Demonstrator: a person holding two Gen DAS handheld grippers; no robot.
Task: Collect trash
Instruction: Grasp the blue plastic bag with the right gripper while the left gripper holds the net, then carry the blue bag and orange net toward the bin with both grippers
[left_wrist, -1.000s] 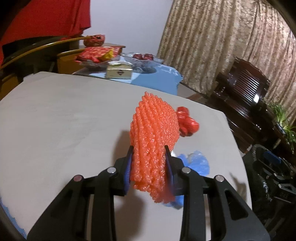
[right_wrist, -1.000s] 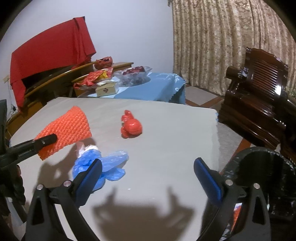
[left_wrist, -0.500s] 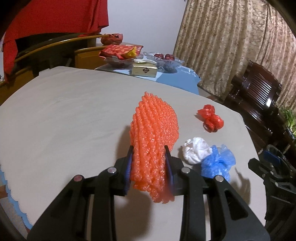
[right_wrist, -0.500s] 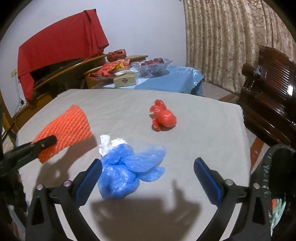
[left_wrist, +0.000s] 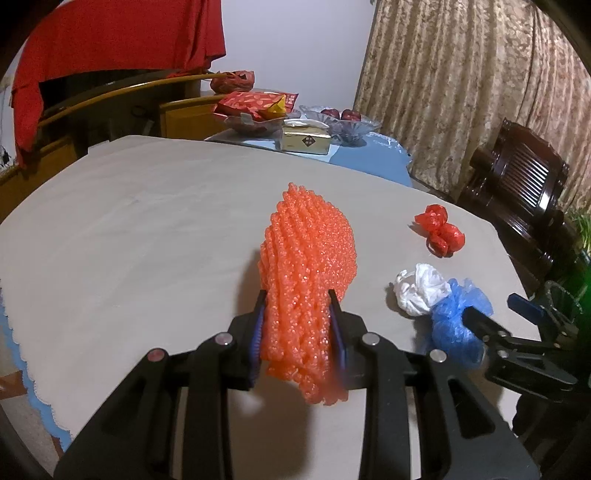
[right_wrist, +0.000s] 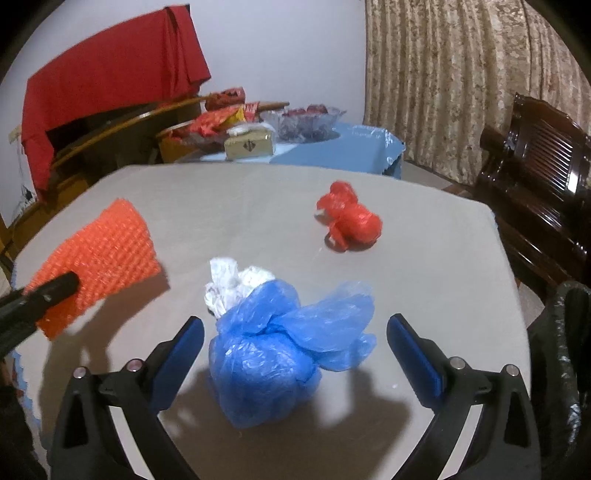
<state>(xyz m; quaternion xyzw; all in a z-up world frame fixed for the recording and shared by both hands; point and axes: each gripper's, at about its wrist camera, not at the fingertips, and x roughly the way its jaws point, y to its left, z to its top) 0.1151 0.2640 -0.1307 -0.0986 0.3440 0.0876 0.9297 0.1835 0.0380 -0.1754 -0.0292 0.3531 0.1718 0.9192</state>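
Where right wrist looks — trash bin (right_wrist: 565, 332)

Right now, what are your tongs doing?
Left tongs shut on orange foam net. Right tongs open around blue bag. White wad touching it.

foam net (left_wrist: 308, 280): orange, knobbly mesh
blue bag (right_wrist: 273, 350): thin crinkled plastic, glossy
table cover (left_wrist: 129, 240): matt, probably cloth
chair (right_wrist: 535, 184): dark glossy wood

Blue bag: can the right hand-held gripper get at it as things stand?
Probably yes. The right hand-held gripper is open, with the blue bag between its fingers and nothing in the way; the white wad lies just beyond.
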